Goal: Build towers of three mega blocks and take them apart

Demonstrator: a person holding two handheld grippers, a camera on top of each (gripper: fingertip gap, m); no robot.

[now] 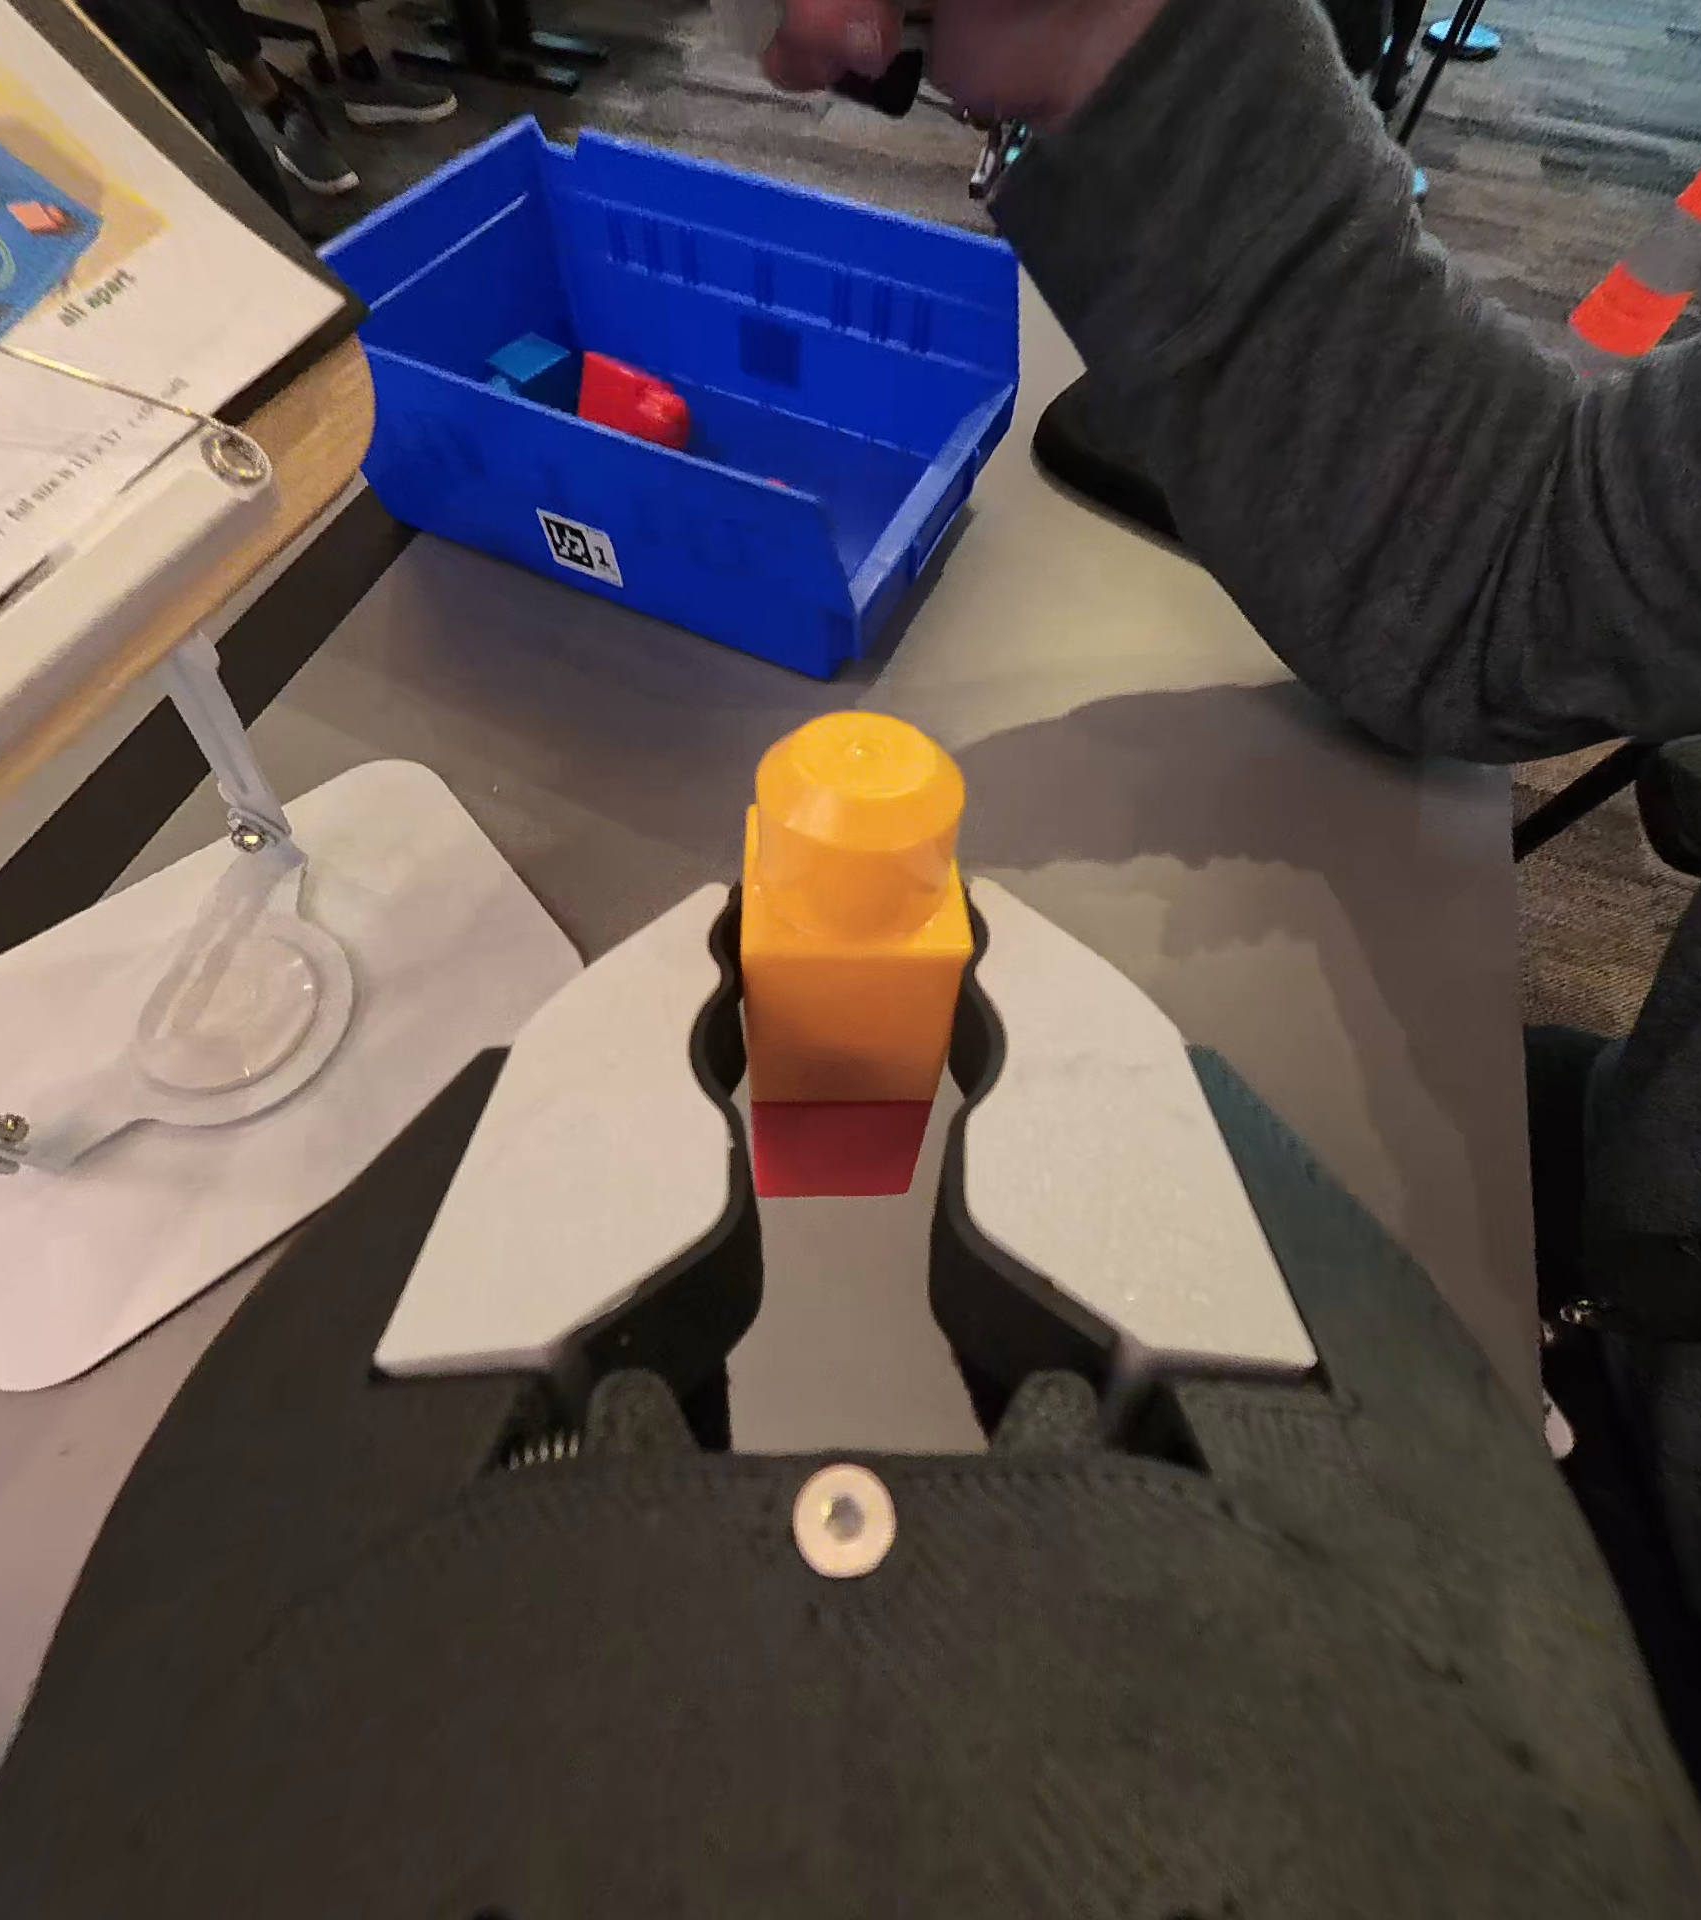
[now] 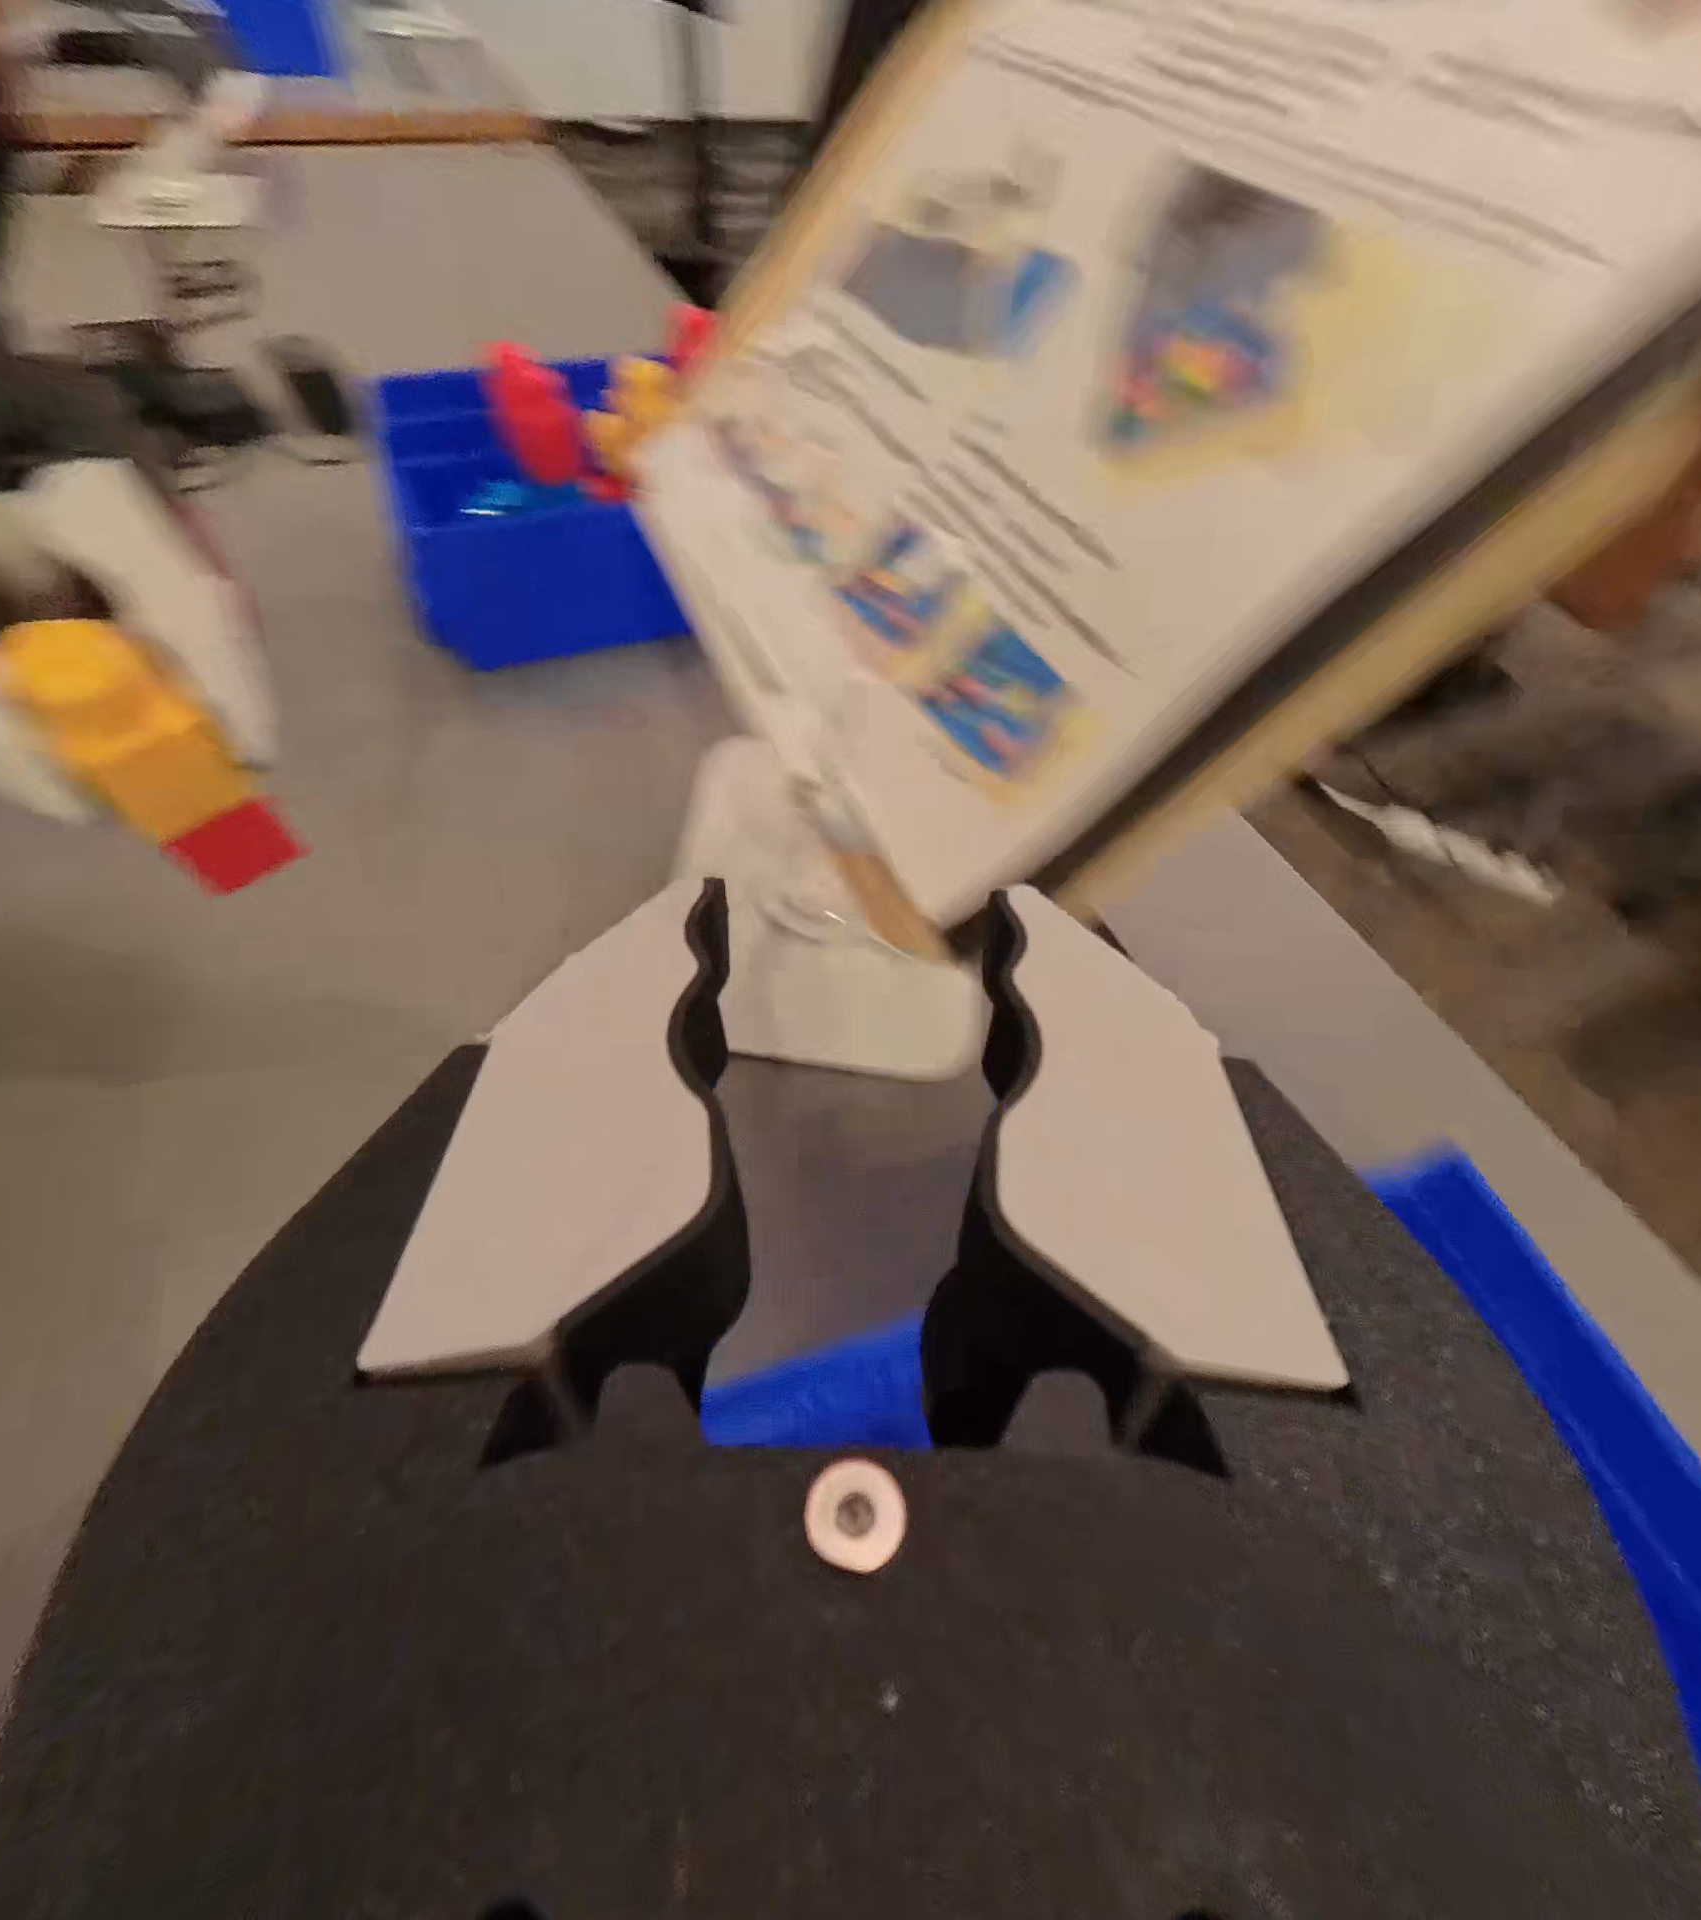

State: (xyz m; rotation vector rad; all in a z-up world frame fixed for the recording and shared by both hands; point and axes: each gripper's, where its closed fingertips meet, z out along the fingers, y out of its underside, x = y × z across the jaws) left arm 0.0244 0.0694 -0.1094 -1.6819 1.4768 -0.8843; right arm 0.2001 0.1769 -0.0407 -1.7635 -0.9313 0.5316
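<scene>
A bin [image 1: 680, 540] holding blocks [image 1: 633, 400] sits behind the two-block stack [image 1: 851, 997], a stand [image 1: 233, 997] to its left.

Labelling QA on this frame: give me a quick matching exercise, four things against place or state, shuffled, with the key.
Things:
1. Orange plastic mega block
2. Red plastic mega block under it
3. Right tongs
4. Loose red plastic block

Place or state:
A. Lying in the blue plastic bin
B. Open, nothing between the fingers
C. Clamped between the left tongs
D. Stuck below the clamped block, clear of the fingers

Pairs: 1-C, 2-D, 3-B, 4-A
</scene>
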